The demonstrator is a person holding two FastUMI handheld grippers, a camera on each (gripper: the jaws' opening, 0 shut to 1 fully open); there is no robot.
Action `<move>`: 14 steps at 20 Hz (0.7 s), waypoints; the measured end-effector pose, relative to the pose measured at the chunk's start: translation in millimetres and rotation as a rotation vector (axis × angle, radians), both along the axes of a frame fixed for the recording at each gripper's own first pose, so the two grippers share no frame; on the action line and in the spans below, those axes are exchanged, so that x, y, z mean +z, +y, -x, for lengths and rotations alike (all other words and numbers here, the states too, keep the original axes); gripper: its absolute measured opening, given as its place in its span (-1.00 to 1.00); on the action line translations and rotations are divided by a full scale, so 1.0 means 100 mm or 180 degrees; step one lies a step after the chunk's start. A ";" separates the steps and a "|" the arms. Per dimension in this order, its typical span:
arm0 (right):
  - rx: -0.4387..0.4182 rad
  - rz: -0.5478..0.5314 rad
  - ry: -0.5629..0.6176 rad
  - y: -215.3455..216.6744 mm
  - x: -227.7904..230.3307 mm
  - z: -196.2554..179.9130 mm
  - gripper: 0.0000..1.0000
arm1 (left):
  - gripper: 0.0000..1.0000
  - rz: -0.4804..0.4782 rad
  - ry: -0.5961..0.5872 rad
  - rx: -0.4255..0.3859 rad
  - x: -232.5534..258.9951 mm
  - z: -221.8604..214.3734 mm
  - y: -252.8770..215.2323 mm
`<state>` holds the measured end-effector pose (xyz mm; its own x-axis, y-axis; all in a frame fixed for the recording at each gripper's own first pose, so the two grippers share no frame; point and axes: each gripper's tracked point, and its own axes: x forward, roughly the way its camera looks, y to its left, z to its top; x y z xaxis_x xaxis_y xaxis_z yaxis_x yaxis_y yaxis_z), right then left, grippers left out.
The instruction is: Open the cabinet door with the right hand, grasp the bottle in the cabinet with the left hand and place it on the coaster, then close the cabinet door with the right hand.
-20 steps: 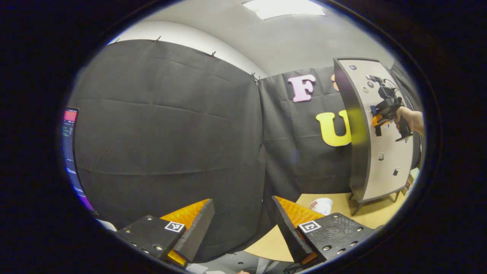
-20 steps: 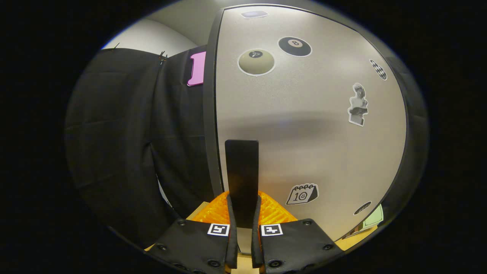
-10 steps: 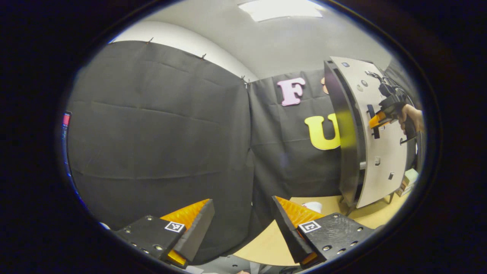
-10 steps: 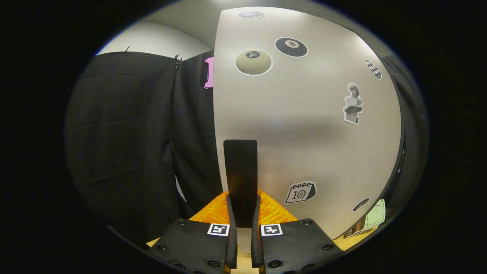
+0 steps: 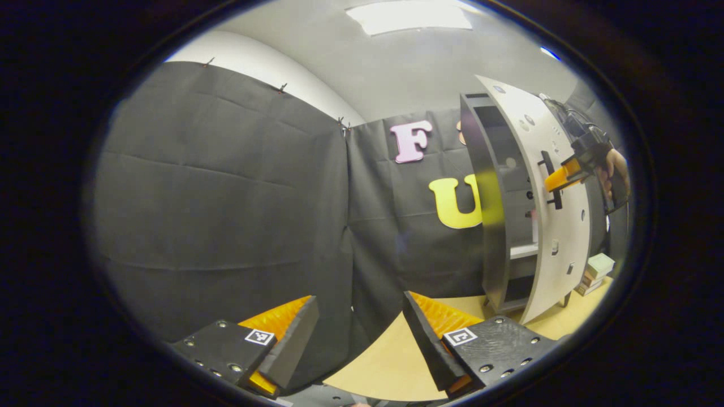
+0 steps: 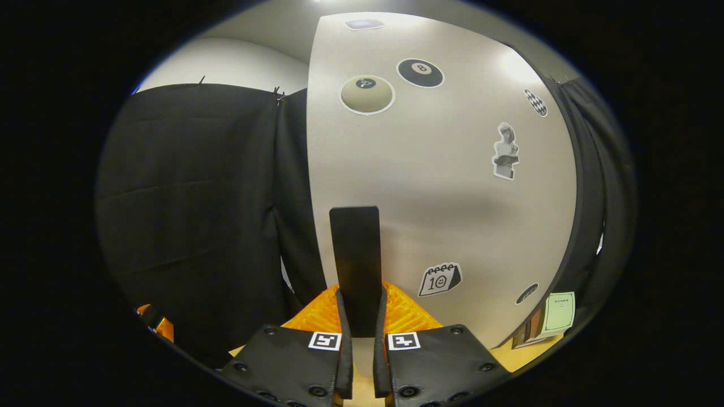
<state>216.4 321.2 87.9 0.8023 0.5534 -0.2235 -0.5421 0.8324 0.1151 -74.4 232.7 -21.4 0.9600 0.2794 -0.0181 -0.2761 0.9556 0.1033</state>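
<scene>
In the right gripper view my right gripper (image 6: 360, 316) is shut on the dark upright door handle (image 6: 356, 260) of the pale cabinet door (image 6: 441, 186), which bears several stickers. The left gripper view shows that door (image 5: 557, 226) swung partly out from the dark cabinet (image 5: 486, 215), with shelves visible inside, and the right gripper (image 5: 557, 180) held by a hand (image 5: 613, 169) on the handle (image 5: 550, 180). My left gripper (image 5: 356, 333) stands open and empty, low over the near table edge, well left of the cabinet.
The wooden table (image 5: 390, 362) runs from my left gripper to the cabinet's feet. A small stack of books (image 5: 594, 271) lies right of the cabinet, also seen as books (image 6: 546, 322) past the door's lower edge.
The cabinet door has swung further open with my right gripper on its handle, exposing the shelves. The left gripper view has shifted, and the white object on the table has left it.
</scene>
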 end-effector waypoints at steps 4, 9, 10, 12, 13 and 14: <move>0.0024 -0.0037 0.0048 -0.03 0.00 -0.05 -0.68 | 0.79 0.0048 0.0006 -0.0075 -0.04 -0.06 -0.02; -0.0033 -0.0088 0.0065 -0.08 -0.01 -0.04 -0.68 | 0.79 0.0038 -0.0006 -0.0249 -0.05 -0.23 -0.09; -0.0034 -0.0086 0.0072 -0.10 0.00 -0.05 -0.68 | 0.79 0.0040 -0.0013 -0.0287 -0.05 -0.29 -0.09; -0.0061 -0.0085 0.0070 -0.10 0.00 -0.07 -0.74 | 0.79 0.0082 -0.0003 -0.0378 -0.09 -0.36 -0.12; -0.0076 -0.0085 0.0075 -0.10 0.01 -0.08 -0.68 | 0.79 0.0120 0.0009 -0.0436 -0.12 -0.39 -0.15; -0.0090 -0.0102 0.0075 -0.12 0.01 -0.08 -0.68 | 0.79 0.0157 0.0026 -0.0500 -0.15 -0.44 -0.22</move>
<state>224.2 309.6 89.3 0.8124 0.5379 -0.2250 -0.5153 0.8430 0.1545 -30.6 210.5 -36.4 0.9916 0.1244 -0.0360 -0.1223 0.9909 0.0569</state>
